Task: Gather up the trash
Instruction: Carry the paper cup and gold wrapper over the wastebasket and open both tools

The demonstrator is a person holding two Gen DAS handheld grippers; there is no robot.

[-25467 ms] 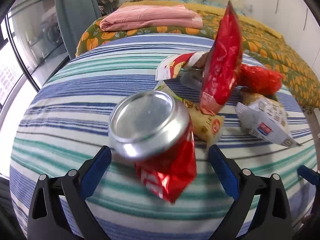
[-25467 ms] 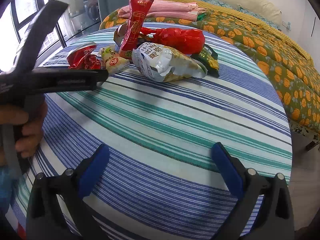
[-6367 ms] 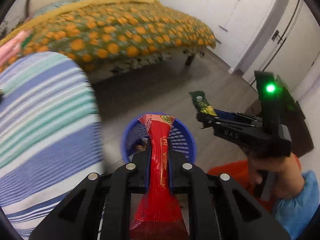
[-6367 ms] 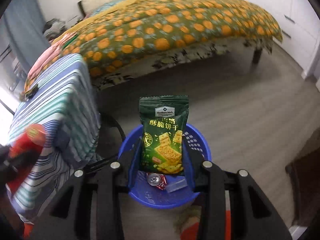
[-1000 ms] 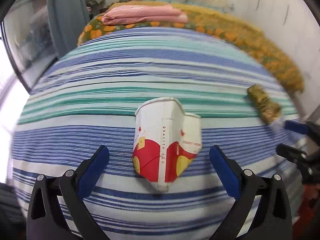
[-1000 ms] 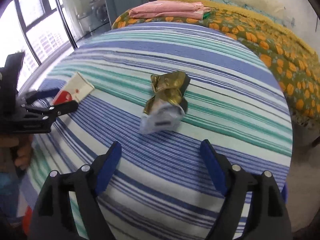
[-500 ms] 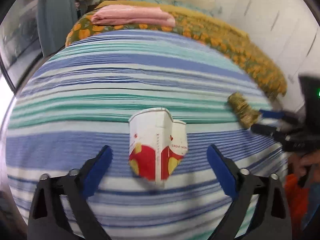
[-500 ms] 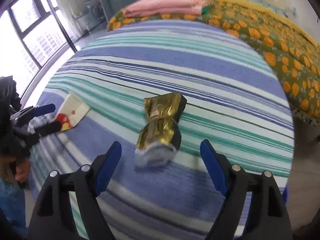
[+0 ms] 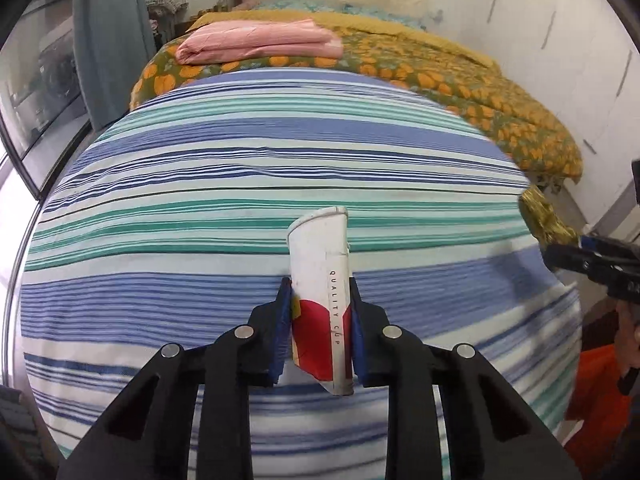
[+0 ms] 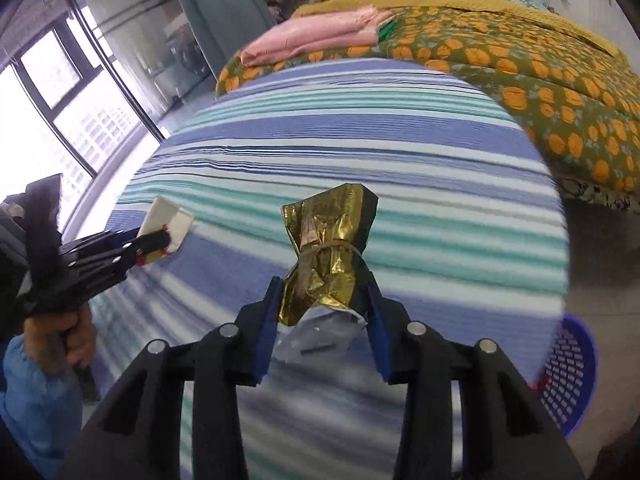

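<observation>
Over the blue-and-green striped tablecloth, the left gripper is closing its blue pads on a flattened white-and-red paper cup, pinched just clear of the cloth. From the right wrist, the right gripper is likewise closing on a crumpled gold foil wrapper. Judged step: pickup; next, carry both to the blue plastic basket at the table's edge and release.

Daylight pours in from my window at ten o'clock, blown out white, and the room reads bright and even with soft shadows only. Fisheye bends the striped cloth into a dome, with black corners all round. Motion blur smears the stripes at six o'clock in my right view; the far bed is soft.
</observation>
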